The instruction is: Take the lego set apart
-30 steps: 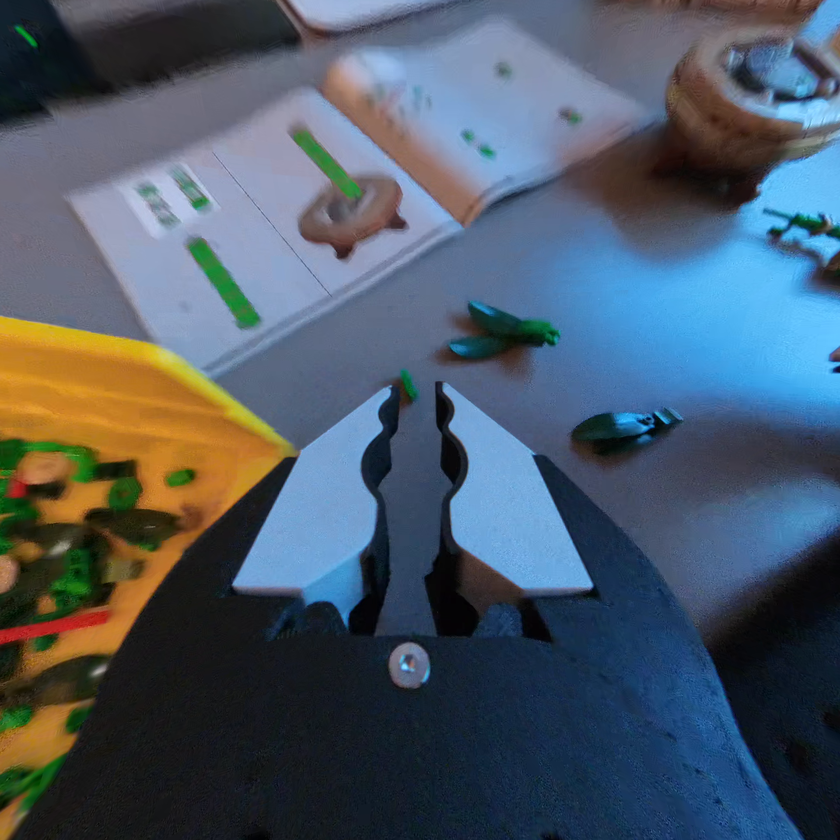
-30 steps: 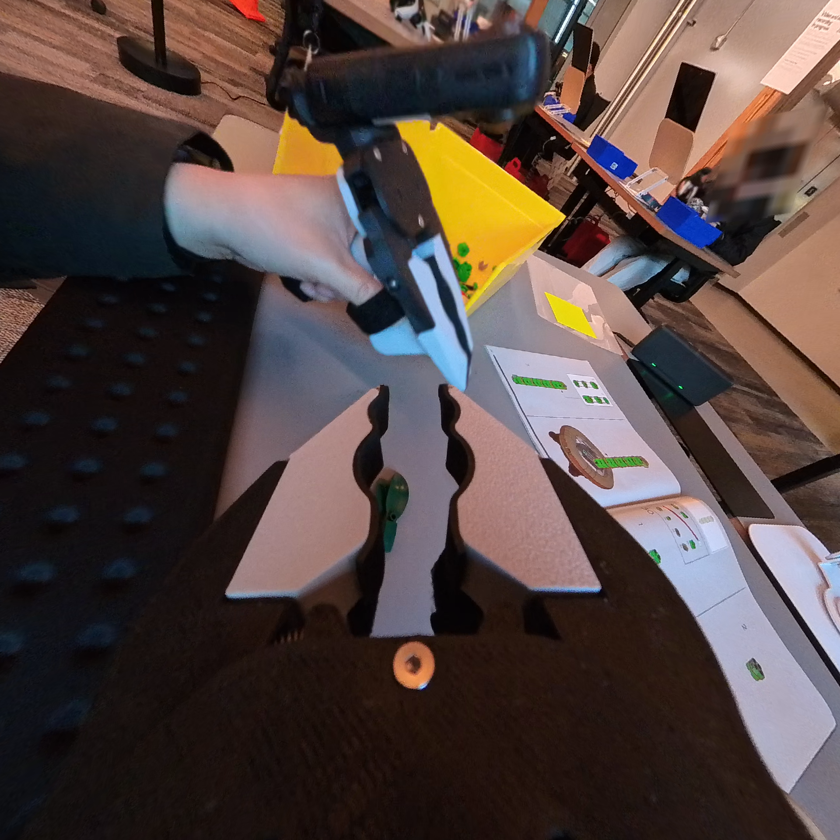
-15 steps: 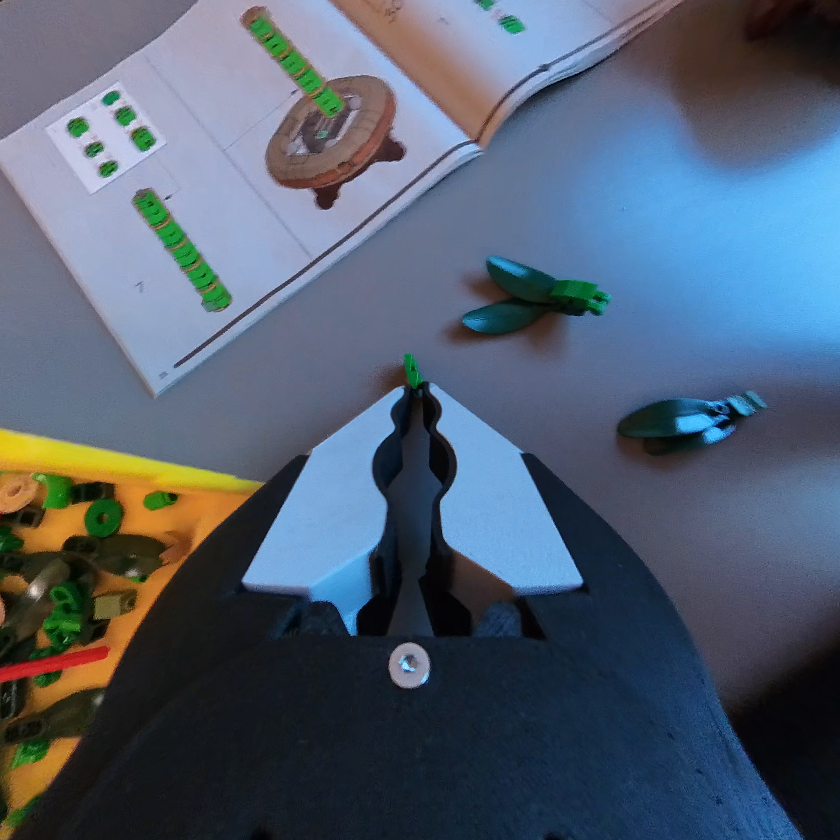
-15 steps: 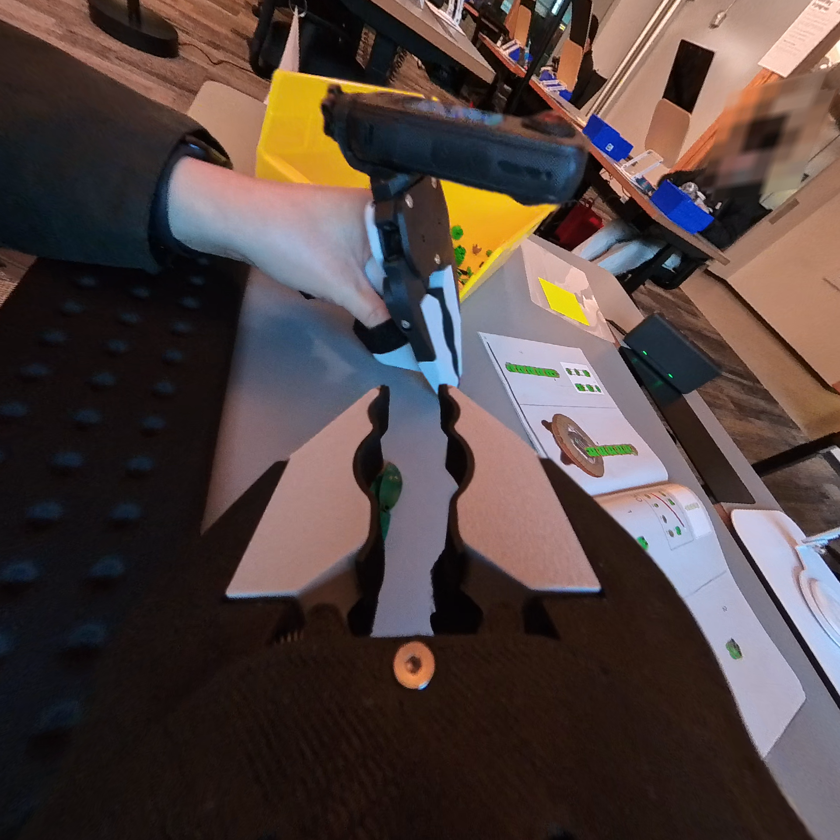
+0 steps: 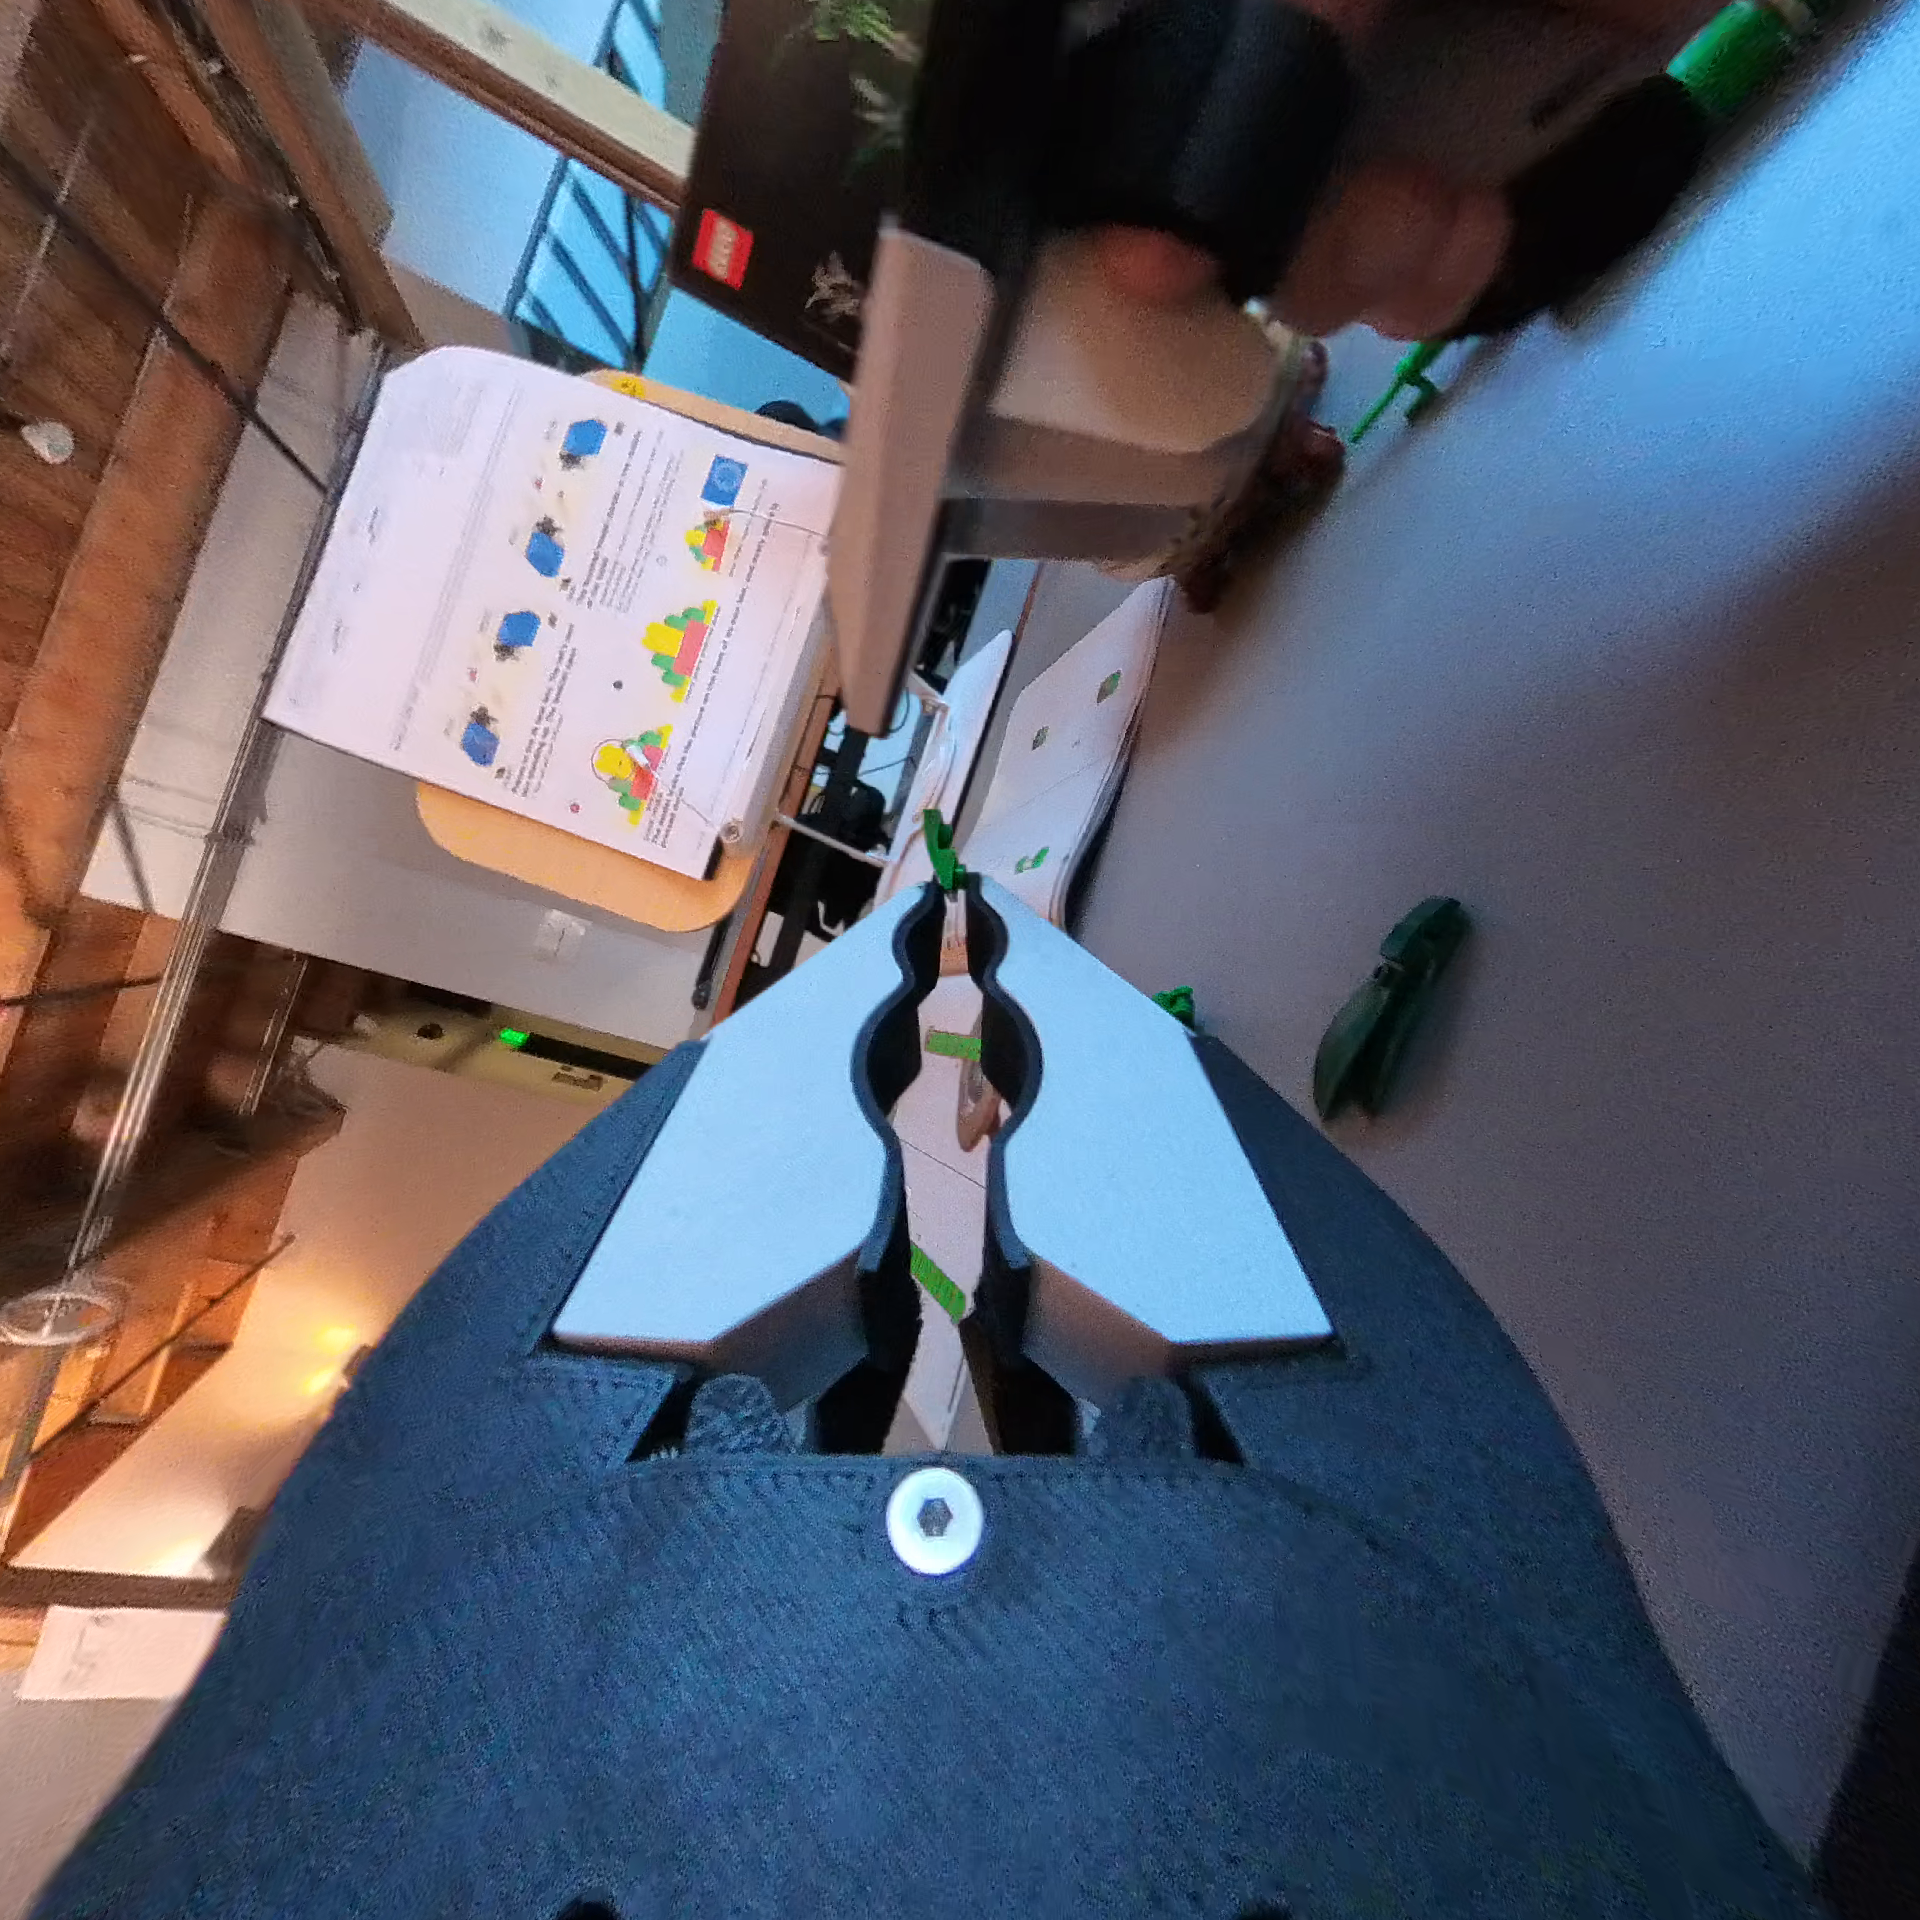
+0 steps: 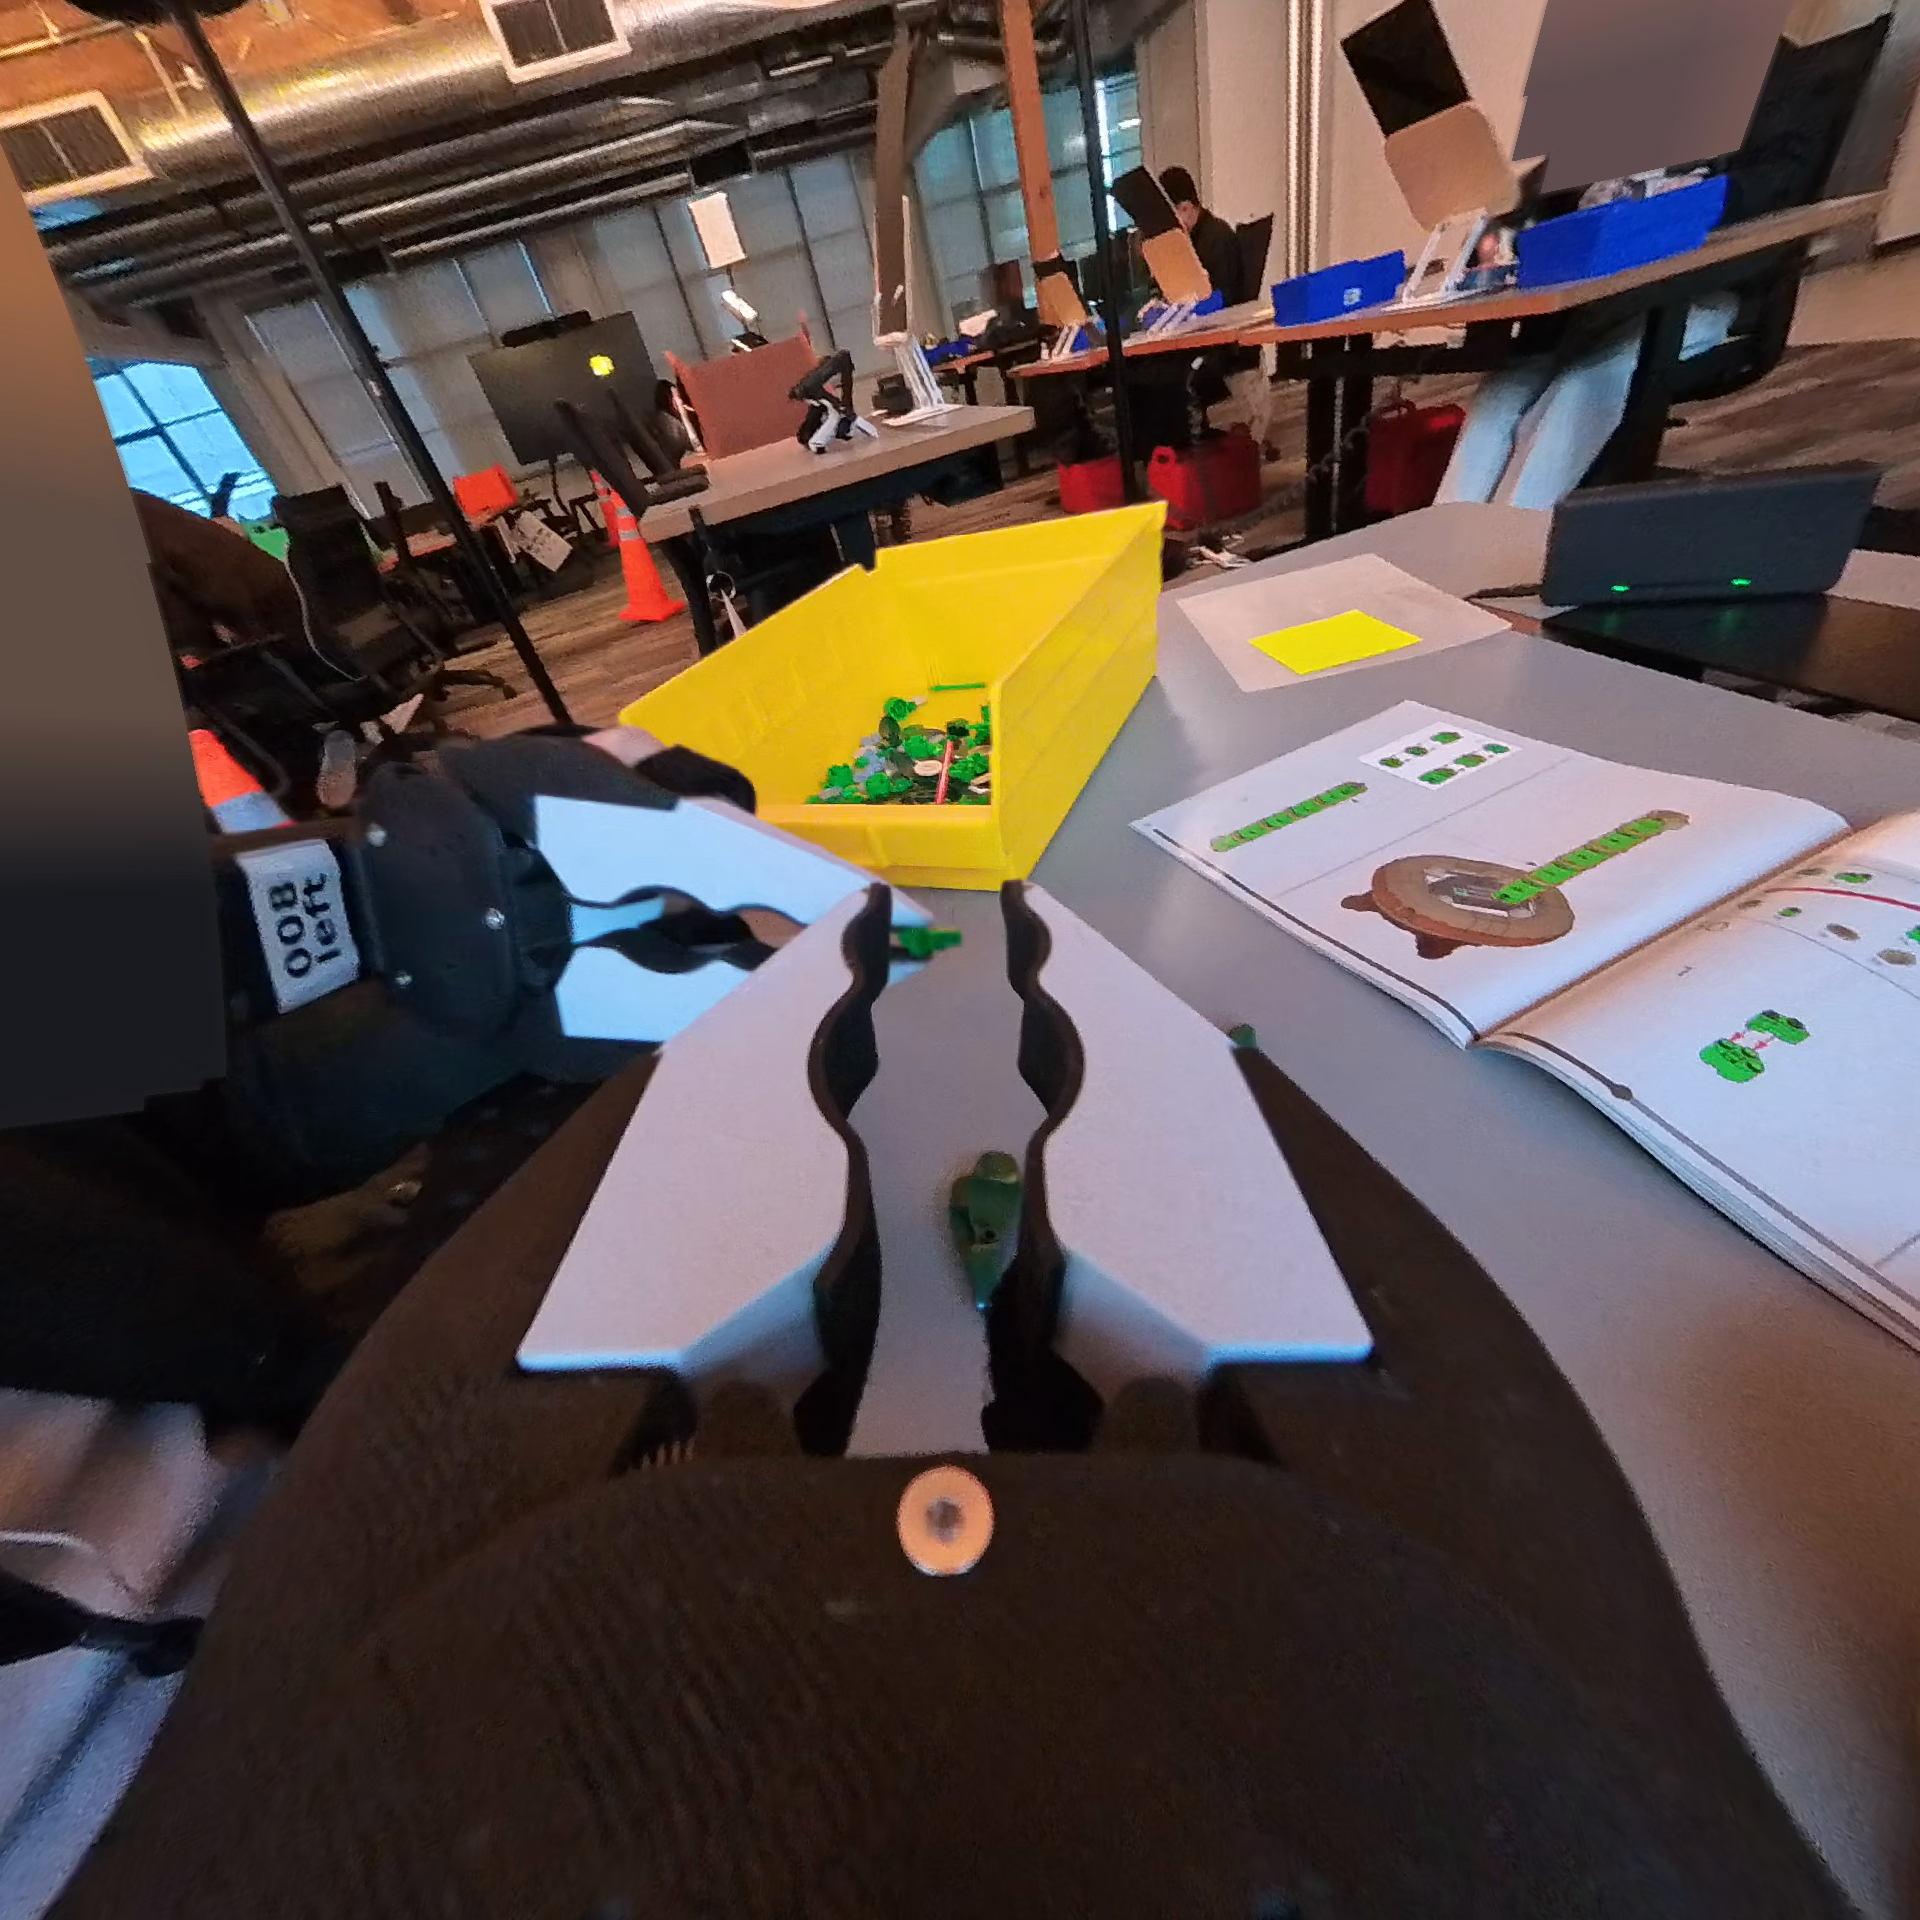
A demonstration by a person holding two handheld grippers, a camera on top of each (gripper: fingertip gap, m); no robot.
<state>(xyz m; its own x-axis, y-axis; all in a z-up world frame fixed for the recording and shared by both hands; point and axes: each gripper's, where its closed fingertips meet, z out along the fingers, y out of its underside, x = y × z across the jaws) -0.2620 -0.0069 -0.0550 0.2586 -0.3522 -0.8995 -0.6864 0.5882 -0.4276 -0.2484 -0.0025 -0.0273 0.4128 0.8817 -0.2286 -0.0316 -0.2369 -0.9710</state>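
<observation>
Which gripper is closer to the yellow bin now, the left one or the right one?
Left. In the right wrist view the left gripper, shut on a small green piece, sits just before the yellow bin; the right gripper, open, is behind it.

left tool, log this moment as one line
left tool: shut on small green piece, turned sideways | right tool: open, dark green leaf piece by its finger | yellow bin: holds loose pieces

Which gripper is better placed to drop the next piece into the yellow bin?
Left. The left gripper already pinches a small bright green piece at its fingertips, with the yellow bin just beyond it. The right gripper is open and empty, over a dark green leaf piece on the table.
</observation>
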